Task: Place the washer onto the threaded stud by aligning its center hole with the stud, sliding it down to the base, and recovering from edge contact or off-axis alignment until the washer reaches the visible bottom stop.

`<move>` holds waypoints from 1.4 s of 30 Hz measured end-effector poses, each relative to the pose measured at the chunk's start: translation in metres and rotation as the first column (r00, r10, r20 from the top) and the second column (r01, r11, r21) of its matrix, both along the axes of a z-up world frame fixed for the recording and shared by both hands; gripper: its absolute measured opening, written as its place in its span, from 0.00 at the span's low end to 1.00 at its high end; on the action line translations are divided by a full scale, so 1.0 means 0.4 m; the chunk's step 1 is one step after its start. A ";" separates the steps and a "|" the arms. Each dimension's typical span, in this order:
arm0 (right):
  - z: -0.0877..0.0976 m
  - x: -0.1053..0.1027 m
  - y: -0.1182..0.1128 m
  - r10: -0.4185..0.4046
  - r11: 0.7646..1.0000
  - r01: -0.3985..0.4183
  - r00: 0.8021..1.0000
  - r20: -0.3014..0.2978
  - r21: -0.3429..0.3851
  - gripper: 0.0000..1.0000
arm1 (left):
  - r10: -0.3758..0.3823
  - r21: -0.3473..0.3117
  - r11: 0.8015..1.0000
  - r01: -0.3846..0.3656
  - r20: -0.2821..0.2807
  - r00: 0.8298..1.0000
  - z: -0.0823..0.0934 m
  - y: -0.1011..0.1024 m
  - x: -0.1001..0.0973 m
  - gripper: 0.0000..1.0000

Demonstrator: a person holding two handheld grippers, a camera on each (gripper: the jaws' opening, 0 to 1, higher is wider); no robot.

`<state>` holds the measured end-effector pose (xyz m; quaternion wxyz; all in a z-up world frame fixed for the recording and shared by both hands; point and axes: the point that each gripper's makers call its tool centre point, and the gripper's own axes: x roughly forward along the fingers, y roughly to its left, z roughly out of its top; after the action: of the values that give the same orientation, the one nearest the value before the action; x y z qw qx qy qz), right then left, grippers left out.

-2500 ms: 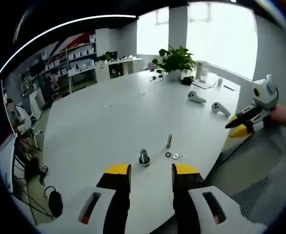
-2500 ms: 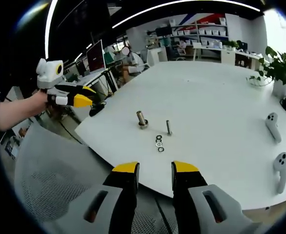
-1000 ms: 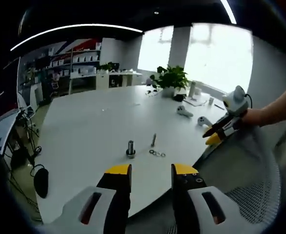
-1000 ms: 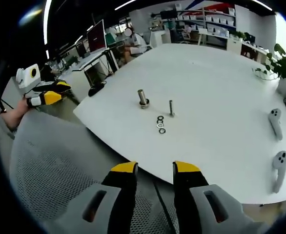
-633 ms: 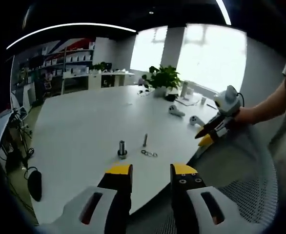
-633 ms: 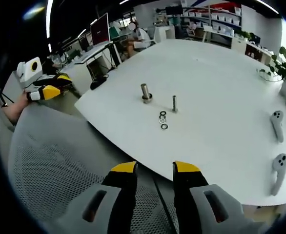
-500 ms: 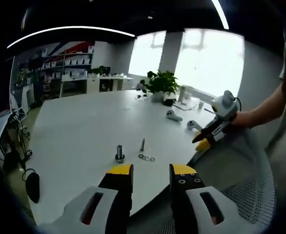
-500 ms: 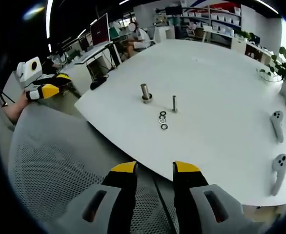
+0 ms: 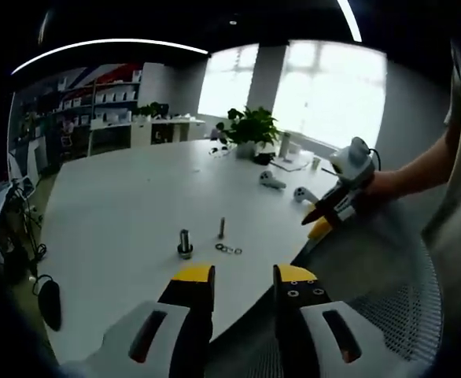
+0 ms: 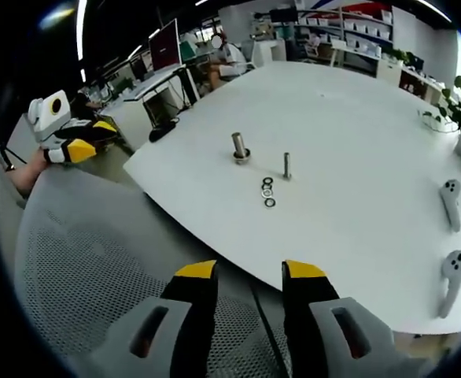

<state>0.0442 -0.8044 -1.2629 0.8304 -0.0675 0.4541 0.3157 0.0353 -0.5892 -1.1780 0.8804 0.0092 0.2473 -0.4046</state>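
Observation:
Three small washers [image 9: 229,250] lie in a row on the white table [image 9: 120,213], apart from both grippers. To their left a thick threaded stud [image 9: 185,243] stands upright on a wider base, and a thin stud [image 9: 221,227] stands behind them. My left gripper [image 9: 242,276] is open and empty, held off the table's near edge. The right gripper view has the washers [image 10: 268,191], thick stud [image 10: 240,147] and thin stud [image 10: 287,165] far ahead. My right gripper [image 10: 248,272] is open and empty above a chair. Each gripper also shows in the other's view, the right gripper [image 9: 325,219] and the left gripper [image 10: 79,144].
A grey mesh chair back [image 10: 81,260] lies between my right gripper and the table edge [image 10: 191,216]. Two white hand controllers [image 10: 451,193] rest on the table's right side, near a potted plant [image 9: 248,126]. Desks and shelves stand behind.
Both views have drawn back from the table, so the studs and washers look smaller. The studs and washers lie where they were. Both grippers stay open.

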 end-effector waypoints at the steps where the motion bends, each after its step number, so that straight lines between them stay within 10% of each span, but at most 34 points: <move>1: -0.001 -0.002 0.000 0.005 1.000 -0.005 1.000 -0.005 -0.007 0.35 | 0.000 -0.005 1.000 0.000 0.004 1.000 0.003 0.000 0.000 0.28; 17: 0.028 0.094 0.063 0.095 0.993 -0.094 0.995 0.013 -0.065 0.36 | 0.012 -0.003 1.000 -0.012 0.009 1.000 0.003 0.005 0.001 0.30; 30: -0.089 0.174 0.158 0.262 0.947 -0.263 0.965 -0.029 -0.186 0.34 | 0.053 0.010 0.999 -0.053 0.009 0.999 -0.002 0.023 0.010 0.31; 42: -0.178 0.224 0.153 0.236 0.947 -0.247 0.969 -0.075 -0.204 0.36 | 0.061 0.021 0.998 -0.060 -0.033 0.998 -0.022 0.028 0.010 0.30</move>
<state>0.1339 -0.7430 -1.3342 0.7619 -0.2027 0.4940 0.3665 0.0391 -0.5780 -1.1866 0.8879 0.0036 0.2661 -0.3753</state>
